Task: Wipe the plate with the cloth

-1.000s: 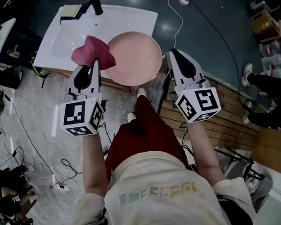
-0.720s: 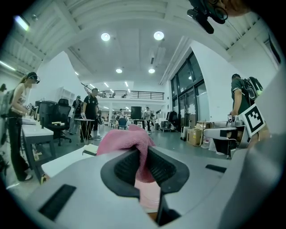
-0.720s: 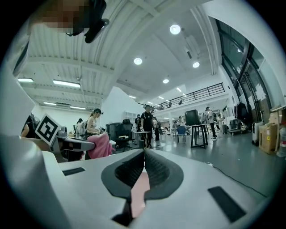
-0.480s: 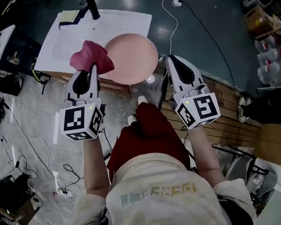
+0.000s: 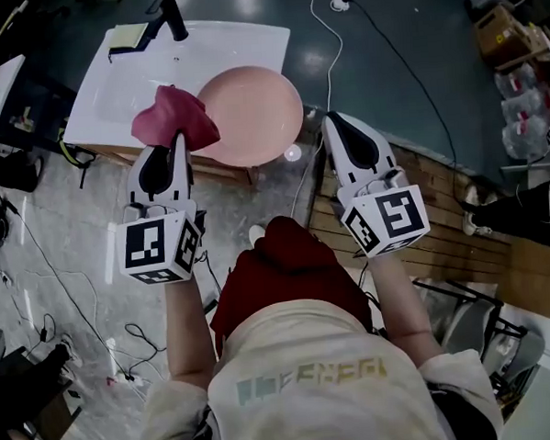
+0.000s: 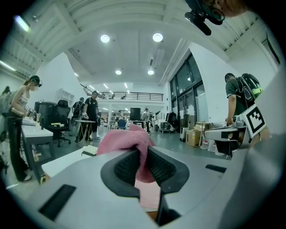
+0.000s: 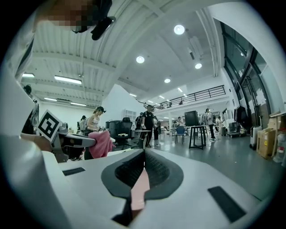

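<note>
A round pink plate hangs over the near corner of a white counter. My right gripper is at the plate's right rim. In the right gripper view the jaws are shut on a thin pink edge of the plate. My left gripper is shut on a magenta cloth, which bunches up against the plate's left edge. The left gripper view shows the cloth pinched between the jaws, with pale pink plate below it. The cloth also shows at the left of the right gripper view.
A black faucet-like fitting and a yellow pad sit on the counter's far end. A wooden pallet lies at the right. Cables trail over the floor. People and desks stand far off in both gripper views.
Both grippers, the plate and the cloth have drifted slightly up and left in the head view. The holds on both are unchanged.
</note>
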A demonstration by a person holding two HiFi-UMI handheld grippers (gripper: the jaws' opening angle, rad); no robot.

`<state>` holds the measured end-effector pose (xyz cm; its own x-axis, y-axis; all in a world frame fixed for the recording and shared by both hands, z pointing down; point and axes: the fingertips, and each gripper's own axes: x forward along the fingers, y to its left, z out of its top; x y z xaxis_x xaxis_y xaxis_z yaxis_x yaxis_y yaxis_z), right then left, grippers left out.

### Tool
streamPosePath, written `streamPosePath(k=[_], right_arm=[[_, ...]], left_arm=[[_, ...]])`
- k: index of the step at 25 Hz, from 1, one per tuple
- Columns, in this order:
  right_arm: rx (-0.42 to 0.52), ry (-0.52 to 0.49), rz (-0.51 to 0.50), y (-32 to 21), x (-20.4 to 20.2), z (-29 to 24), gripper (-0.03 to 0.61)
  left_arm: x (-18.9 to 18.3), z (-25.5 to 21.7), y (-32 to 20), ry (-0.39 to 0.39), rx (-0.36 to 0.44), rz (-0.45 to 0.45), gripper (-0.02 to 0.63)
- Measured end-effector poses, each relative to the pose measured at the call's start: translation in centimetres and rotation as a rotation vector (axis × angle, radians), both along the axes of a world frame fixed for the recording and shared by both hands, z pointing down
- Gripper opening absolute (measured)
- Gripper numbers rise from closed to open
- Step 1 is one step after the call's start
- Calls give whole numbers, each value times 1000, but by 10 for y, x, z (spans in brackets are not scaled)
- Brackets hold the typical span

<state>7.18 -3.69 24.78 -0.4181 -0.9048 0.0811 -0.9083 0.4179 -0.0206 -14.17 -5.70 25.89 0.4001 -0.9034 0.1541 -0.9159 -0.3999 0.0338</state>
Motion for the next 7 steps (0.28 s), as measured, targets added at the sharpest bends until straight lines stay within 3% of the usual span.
streamPosePath(k=[7], right_arm=[[-15,-27,-11,1,1,7,37]], left_arm=[[-3,8,3,-9,-16,-27,60]])
